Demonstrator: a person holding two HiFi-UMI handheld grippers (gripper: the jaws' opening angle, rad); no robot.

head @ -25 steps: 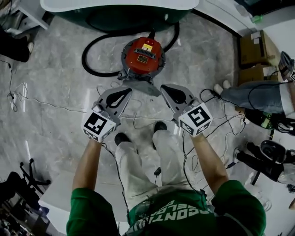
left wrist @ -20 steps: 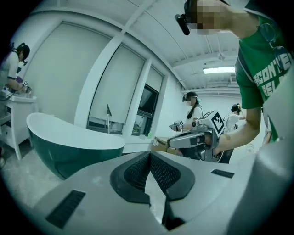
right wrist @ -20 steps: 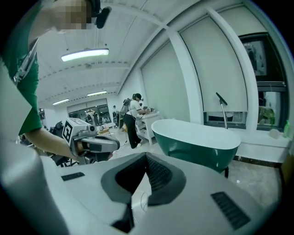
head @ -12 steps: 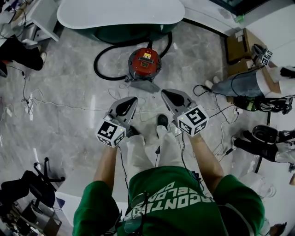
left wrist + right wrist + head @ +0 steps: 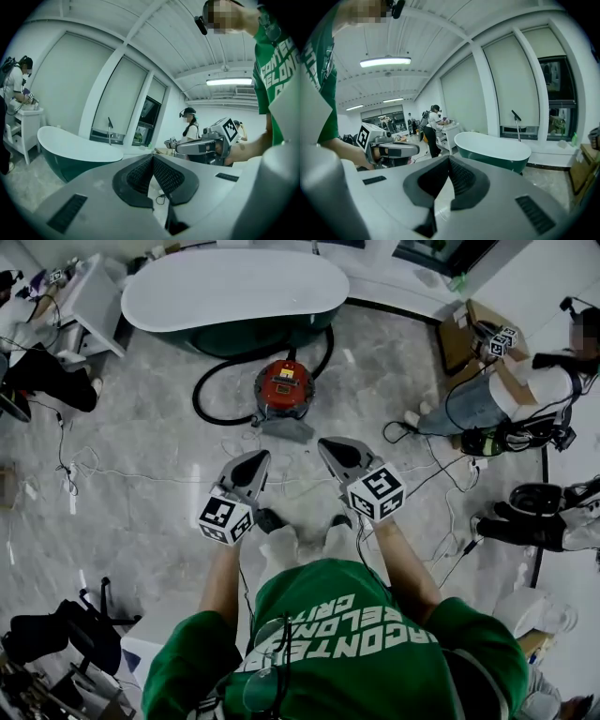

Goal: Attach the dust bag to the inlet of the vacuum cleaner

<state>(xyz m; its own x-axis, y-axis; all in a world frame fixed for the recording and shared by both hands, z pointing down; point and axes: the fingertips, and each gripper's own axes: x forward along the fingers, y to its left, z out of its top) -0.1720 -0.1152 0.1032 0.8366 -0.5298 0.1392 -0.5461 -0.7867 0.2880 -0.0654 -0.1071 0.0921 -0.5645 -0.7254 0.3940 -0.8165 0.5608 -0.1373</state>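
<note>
Vacuum cleaner [image 5: 284,388]: a red, round unit standing on the grey marble floor [image 5: 141,512], far from the person and just near of a white-rimmed green bathtub [image 5: 234,292]. Its black hose [image 5: 208,381] loops out to the left and curves back round behind the body. A flat grey piece, taken to be the dust bag [image 5: 287,430], lies on the floor touching the near side of the unit; it is not fitted to it. Thin cables [image 5: 112,470] trail across the floor between the unit and the person's feet.

Left gripper [image 5: 262,455]: held in the air, near of the dust bag and slightly left of it, apart from it. Its jaws are closed tip to tip with nothing between them.

Right gripper [image 5: 324,442]: held level with the left one, slightly right of the dust bag, apart from it. Its jaws are likewise pressed together and empty.

Surroundings: another person [image 5: 487,399] sits on the floor at the far right, beside cardboard boxes [image 5: 457,336].
</note>
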